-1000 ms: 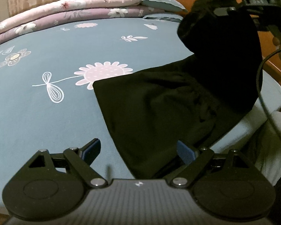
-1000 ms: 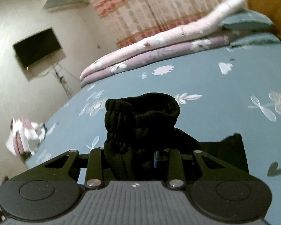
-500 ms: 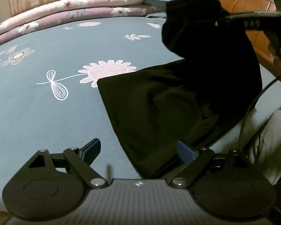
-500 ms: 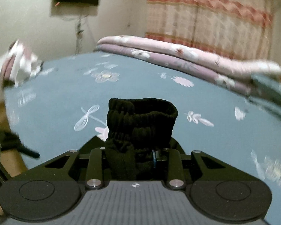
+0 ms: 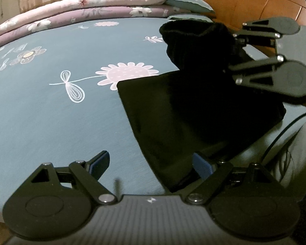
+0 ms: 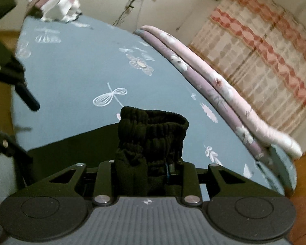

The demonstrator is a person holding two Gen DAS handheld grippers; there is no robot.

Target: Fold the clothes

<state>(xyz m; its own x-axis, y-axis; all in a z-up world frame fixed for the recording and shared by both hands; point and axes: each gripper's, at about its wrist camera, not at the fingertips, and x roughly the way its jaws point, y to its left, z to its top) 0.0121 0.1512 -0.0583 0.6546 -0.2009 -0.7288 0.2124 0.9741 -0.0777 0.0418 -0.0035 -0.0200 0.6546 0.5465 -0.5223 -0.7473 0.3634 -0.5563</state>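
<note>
**Black garment half lifted off bed, R tool clamped on cuff**

No containers are seen. A black garment (image 5: 179, 118) is spread on the bed (image 5: 50, 122), near the front-right edge, w/ one flat corner lying over a pink flower print (image 5: 128, 73) on the blue sheet. The garment's near end is draped toward the bed edge, just ahead of the left tool (image 5: 151, 164).

The ribbed elastic cuff (image 6: 153, 130) of the garment is held up off the sheet by the right tool (image 6: 147, 175). In the right wrist view the cuff is seen bunched between the two fingers, which are pressed in on it from both sides; the cloth stands up above them like a short tube. In the left wrist view the same tool (image 5: 236, 47) is seen at upper right, rolled so its fingers are stacked one above the other, w/ the cuff (image 5: 193, 38) projecting left from them and the rest of the cloth hanging down to the flat part.

The left tool is held low over the bed's front edge, angled down, jaws wide apart; nothing is gripped. Its right blue pad (image 5: 202, 166) is next to the garment's near edge; contact can't be told. Its left pad (image 5: 99, 163) is over bare sheet.

Folded pink and purple quilts (image 5: 91, 8) are stacked along the far side of the bed, w/ a curtain (image 6: 255, 47) behind.
</note>
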